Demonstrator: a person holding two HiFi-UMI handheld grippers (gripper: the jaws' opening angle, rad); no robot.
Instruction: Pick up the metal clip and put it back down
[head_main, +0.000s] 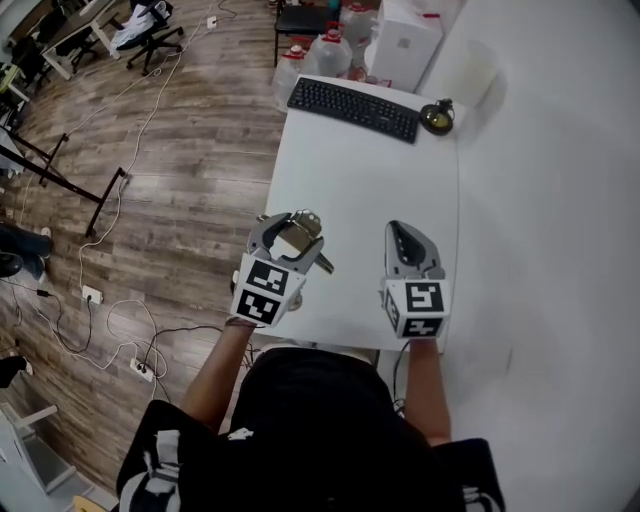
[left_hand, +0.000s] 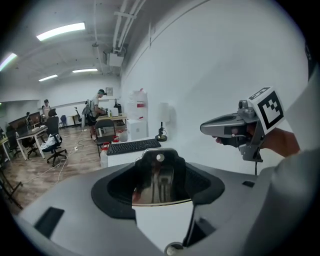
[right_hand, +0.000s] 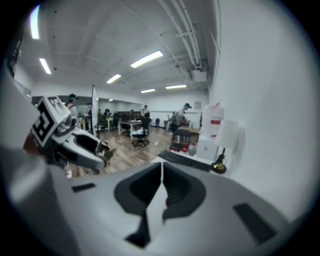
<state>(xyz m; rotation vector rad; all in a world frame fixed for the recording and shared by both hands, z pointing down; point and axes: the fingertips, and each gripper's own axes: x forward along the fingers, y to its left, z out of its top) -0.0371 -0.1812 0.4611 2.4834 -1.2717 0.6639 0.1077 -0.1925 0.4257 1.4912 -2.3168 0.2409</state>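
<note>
Metal clip (left_hand: 158, 181) clamped in the left gripper (left_hand: 160, 167)

Shiny and steel-coloured, the clip sat squeezed between the left gripper's dark jaws, its rounded top with a small rivet standing up between them. From the head view, that gripper (head_main: 290, 226) hung over the near left part of the white surface (head_main: 365, 180), close to its edge, with the clip (head_main: 300, 234) in its tips. I could not tell whether the clip touched the surface.

Just to the side, the right gripper (head_main: 404, 240) hovered over the near right part of the surface. Its jaws were pressed together with nothing between them, as its own view (right_hand: 161, 176) showed.

Farther off, a black keyboard (head_main: 352, 108) lay across the far end of the surface, and a small dark lamp (head_main: 437, 117) stood just beside the keyboard's right end. Beyond them stood a white box (head_main: 405, 42) and some water bottles (head_main: 328, 50).
</note>
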